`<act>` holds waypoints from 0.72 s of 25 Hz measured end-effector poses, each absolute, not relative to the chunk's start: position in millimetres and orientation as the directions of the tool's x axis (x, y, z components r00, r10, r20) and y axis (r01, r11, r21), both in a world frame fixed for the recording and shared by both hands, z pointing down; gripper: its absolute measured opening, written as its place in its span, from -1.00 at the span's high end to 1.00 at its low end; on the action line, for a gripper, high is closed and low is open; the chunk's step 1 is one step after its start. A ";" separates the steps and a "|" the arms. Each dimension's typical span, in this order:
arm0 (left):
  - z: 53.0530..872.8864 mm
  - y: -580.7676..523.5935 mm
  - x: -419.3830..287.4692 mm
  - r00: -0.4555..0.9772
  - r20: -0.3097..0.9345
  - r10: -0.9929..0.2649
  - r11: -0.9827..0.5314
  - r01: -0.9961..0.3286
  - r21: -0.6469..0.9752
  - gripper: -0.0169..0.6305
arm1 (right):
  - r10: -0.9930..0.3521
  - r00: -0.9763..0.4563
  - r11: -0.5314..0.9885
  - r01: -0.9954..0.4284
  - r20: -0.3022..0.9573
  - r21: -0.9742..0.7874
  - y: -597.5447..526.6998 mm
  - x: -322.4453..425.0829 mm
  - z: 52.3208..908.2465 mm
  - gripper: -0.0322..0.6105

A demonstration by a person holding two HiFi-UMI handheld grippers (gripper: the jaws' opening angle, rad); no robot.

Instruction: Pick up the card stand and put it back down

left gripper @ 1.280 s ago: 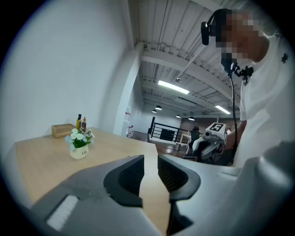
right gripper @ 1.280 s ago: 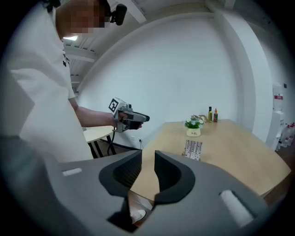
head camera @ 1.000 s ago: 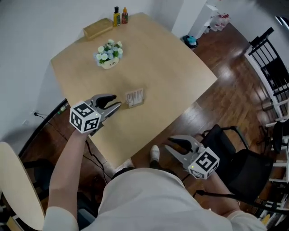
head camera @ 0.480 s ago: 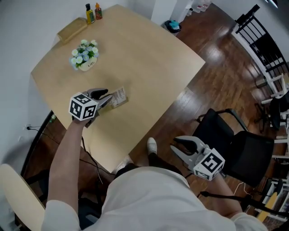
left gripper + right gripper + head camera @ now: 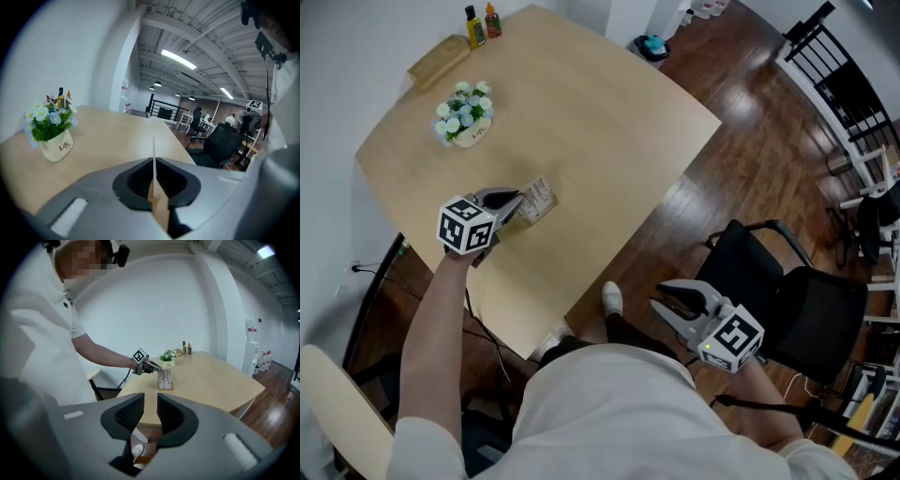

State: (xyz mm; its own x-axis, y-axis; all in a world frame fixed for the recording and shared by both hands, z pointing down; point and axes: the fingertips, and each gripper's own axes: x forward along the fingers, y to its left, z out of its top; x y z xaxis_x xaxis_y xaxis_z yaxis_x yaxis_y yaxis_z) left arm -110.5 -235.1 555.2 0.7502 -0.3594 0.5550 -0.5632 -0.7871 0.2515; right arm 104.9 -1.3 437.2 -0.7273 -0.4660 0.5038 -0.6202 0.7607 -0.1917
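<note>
The card stand (image 5: 538,198), a printed card upright in a small wooden base, stands on the light wooden table (image 5: 591,103) near its left front. My left gripper (image 5: 518,202) reaches it from the left, its jaws closing with the stand between them. In the left gripper view the card stand (image 5: 153,161) shows edge-on, and the pads of the left gripper (image 5: 154,200) pinch it low down. My right gripper (image 5: 664,306) hangs off the table by my right side, open, nothing between its jaws. From the right gripper view (image 5: 150,414) the card stand (image 5: 164,377) is far off.
A white pot of flowers (image 5: 464,114) stands at the table's back left, with a wooden box (image 5: 439,60) and two small bottles (image 5: 480,23) beyond it. A black office chair (image 5: 792,300) is beside my right gripper, over dark wood floor. A pale chair (image 5: 328,412) is at lower left.
My left gripper moved forward onto the card stand and its jaws went from wide apart to closed round it. The right gripper stayed where it was.
</note>
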 end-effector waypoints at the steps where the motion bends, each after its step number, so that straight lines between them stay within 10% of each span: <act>1: 554.7 -235.5 -111.2 0.751 0.552 -0.363 -0.786 -0.564 0.251 0.89 | -0.464 -0.728 0.762 -0.618 0.504 -0.191 -2.4 103.9 437.5 0.61; 18: 507.5 -238.2 -122.0 0.768 0.495 -0.406 -0.795 -0.564 0.223 0.90 | -0.436 -0.759 0.787 -0.582 0.483 -0.204 -7.7 94.9 438.4 0.61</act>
State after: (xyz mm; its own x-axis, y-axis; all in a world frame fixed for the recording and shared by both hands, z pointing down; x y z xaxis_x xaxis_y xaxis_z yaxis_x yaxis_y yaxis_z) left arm -122.0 -238.2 507.5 0.7682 -0.4057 0.4953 -0.5637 -0.7954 0.2227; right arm 94.9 -7.7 438.4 -0.7594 -0.4364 0.4825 -0.5819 0.7874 -0.2035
